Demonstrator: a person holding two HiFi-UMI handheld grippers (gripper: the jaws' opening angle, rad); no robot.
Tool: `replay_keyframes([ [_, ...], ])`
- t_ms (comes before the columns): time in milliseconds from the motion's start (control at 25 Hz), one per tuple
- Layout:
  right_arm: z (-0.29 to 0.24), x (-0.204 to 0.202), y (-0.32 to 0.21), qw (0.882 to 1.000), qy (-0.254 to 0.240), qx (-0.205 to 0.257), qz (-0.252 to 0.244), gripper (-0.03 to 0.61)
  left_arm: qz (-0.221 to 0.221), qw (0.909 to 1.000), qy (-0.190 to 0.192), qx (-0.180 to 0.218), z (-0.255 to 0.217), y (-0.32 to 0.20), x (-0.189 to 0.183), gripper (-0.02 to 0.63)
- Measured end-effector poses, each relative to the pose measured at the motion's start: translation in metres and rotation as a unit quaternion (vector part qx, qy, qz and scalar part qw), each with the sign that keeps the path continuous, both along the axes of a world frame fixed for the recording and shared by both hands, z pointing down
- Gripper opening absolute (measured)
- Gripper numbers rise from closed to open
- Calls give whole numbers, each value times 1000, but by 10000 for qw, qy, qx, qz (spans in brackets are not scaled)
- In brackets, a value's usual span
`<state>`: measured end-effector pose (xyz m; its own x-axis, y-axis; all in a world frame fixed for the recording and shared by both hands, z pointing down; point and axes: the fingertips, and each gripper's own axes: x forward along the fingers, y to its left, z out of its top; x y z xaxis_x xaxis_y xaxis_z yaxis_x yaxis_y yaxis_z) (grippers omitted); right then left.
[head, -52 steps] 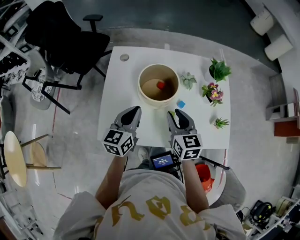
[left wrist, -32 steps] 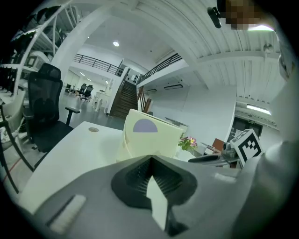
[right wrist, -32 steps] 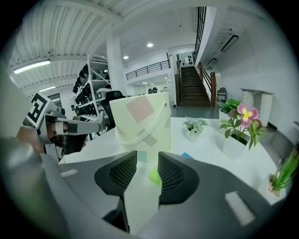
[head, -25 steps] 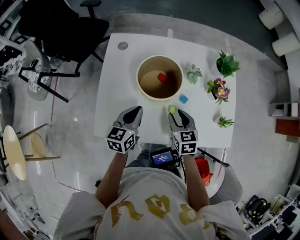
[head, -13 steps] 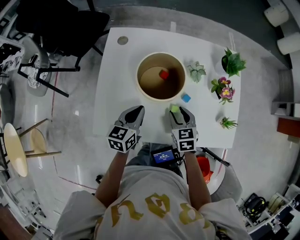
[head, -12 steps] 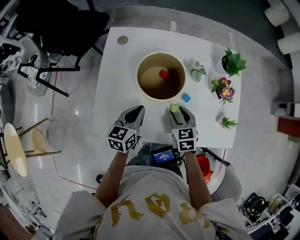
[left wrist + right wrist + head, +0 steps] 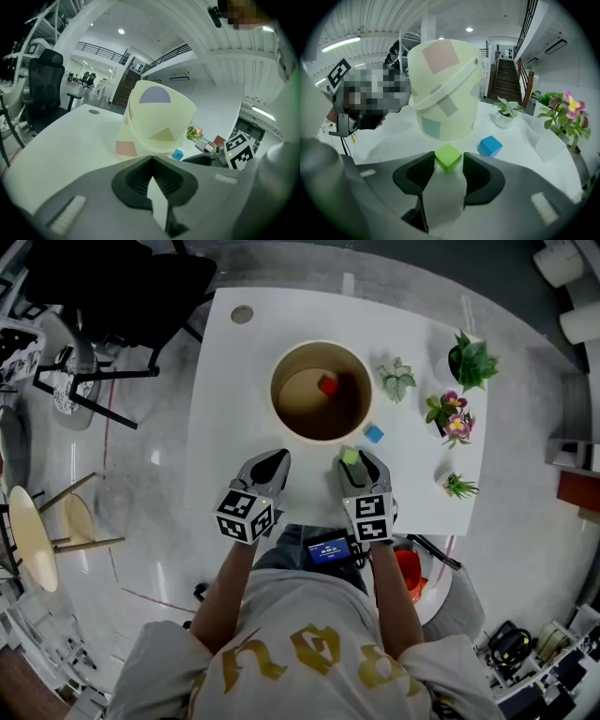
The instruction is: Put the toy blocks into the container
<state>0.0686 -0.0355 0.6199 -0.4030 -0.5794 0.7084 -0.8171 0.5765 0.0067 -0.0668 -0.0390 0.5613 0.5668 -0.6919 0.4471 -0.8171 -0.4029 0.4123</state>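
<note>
A cream round container (image 7: 319, 390) stands mid-table with a red block (image 7: 327, 384) inside it. A blue block (image 7: 374, 434) lies on the table to its right, also seen as the blue block (image 7: 490, 146) in the right gripper view. My right gripper (image 7: 354, 463) is near the table's front edge, its jaws shut on a green block (image 7: 350, 457); the green block (image 7: 448, 157) fills the gap at the tips of the right gripper (image 7: 446, 162). My left gripper (image 7: 275, 461) sits beside it, shut and empty, and the left gripper (image 7: 151, 157) faces the container (image 7: 157, 122).
Small potted plants (image 7: 397, 381), (image 7: 472, 360), (image 7: 448, 415), (image 7: 456, 486) line the right side of the white table (image 7: 234, 409). A black office chair (image 7: 112, 287) stands at the far left, and a round stool (image 7: 33, 540) on the floor at left.
The green block, hidden by the right gripper two seconds ago, now shows between its jaw tips. The head view has shifted slightly; the left gripper stays put.
</note>
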Motion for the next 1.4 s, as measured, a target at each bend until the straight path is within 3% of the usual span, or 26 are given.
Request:
replay_keyframes([
  [1200, -10, -1, 0, 9999, -99, 90, 9, 198, 48, 10000, -8, 80, -7, -6, 6, 0],
  [1400, -18, 1, 1, 9994, -322, 77, 122, 199, 54, 9999, 25, 162, -16, -6, 7, 0],
])
